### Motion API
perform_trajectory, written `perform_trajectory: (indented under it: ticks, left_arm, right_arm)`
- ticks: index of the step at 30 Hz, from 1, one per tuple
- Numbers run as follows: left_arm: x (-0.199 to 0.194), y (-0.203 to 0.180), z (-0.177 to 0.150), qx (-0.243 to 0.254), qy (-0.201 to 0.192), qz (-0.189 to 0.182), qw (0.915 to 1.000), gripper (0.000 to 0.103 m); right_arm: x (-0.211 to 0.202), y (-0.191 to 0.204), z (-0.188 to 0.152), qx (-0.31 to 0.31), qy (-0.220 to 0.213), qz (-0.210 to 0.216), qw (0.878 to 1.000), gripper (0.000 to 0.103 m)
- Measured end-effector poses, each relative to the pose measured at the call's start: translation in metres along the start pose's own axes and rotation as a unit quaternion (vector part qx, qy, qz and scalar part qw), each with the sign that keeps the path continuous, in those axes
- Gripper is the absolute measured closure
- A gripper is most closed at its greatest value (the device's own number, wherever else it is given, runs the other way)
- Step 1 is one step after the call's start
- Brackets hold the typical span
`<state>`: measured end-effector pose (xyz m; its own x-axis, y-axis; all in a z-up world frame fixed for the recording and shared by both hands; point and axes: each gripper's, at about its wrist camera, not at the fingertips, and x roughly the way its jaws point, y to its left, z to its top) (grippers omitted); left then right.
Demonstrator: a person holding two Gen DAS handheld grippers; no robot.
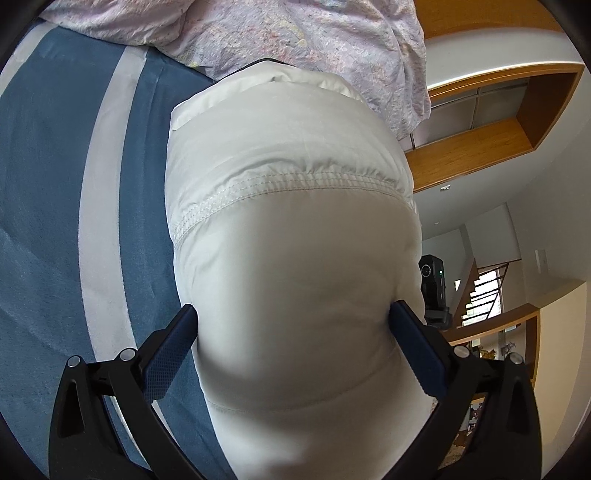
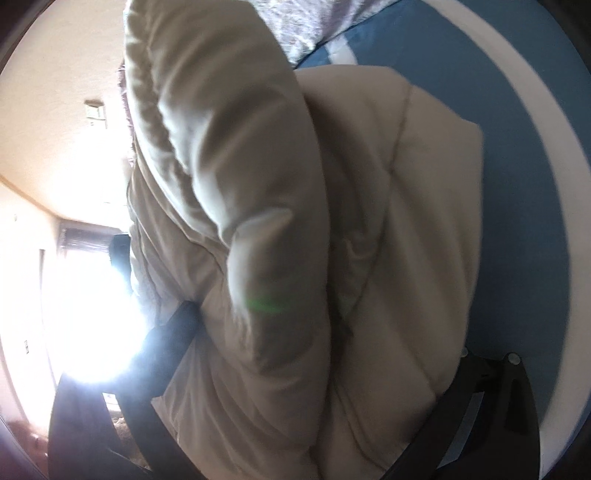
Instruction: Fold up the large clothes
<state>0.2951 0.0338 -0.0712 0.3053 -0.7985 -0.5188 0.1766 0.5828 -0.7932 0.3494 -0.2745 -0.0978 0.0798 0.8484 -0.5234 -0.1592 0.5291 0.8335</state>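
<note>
A puffy white quilted jacket [image 1: 291, 206] fills the middle of the left wrist view, lifted over the blue bed cover. My left gripper [image 1: 293, 325] is shut on a thick fold of it, blue pads pressing both sides. In the right wrist view the same jacket [image 2: 295, 229] looks beige and blurred, bunched in thick folds with an elastic cuff at the upper left. My right gripper [image 2: 325, 332] is shut on a bulky part of it; its left finger [image 2: 173, 332] shows, while fabric hides the right fingertip.
A blue bed cover [image 1: 48, 206] with a white stripe [image 1: 99, 206] lies under the jacket. A crumpled pink floral quilt [image 1: 280, 33] sits at the far end. A black camera [image 1: 434, 284] stands beside the bed, with wooden shelves [image 1: 480, 144] and stairs behind. A bright window [image 2: 85, 295] glares at left.
</note>
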Motion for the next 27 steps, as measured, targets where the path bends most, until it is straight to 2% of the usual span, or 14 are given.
perform_trajectory:
  ticks: [2,4,6,9,11,21,24,26,27]
  left_arm:
    - [-0.001,-0.003,-0.001,0.004,-0.003,0.003,1.0,0.003]
    - [-0.004,-0.007,-0.004,0.014,-0.006,0.008,0.9999,0.008]
    - [-0.009,-0.009,-0.004,0.022,-0.009,0.009,0.9997,0.013]
    - [-0.015,-0.011,-0.005,0.029,-0.015,0.011,0.9994,0.016]
    - [-0.021,-0.013,-0.006,0.032,-0.021,0.011,0.9992,0.018]
    - [-0.068,-0.008,0.0,0.027,-0.073,0.013,0.9969,0.018]
    - [-0.086,-0.003,0.003,0.026,-0.091,0.018,0.9953,0.018]
    - [-0.099,0.002,0.006,0.023,-0.102,0.023,0.9942,0.018]
    - [-0.107,0.006,0.008,0.021,-0.11,0.026,0.9933,0.018]
  right_arm:
    - [0.004,0.004,-0.004,-0.017,-0.011,0.013,1.0,0.002]
    - [0.007,0.007,-0.008,-0.029,-0.018,0.03,0.999,0.006]
    - [0.006,0.012,-0.012,-0.042,-0.029,0.044,0.998,0.019]
    - [0.003,0.013,-0.018,-0.054,-0.035,0.049,0.997,0.027]
    - [0.004,0.019,-0.019,-0.062,-0.037,0.052,0.996,0.029]
    - [-0.005,0.027,-0.006,-0.093,-0.03,0.066,0.993,0.031]
    - [0.002,0.028,0.0,-0.103,-0.023,0.066,0.992,0.031]
    - [0.013,0.042,0.009,-0.11,-0.018,0.065,0.992,0.031]
    - [0.012,0.036,0.01,-0.114,-0.015,0.065,0.991,0.031]
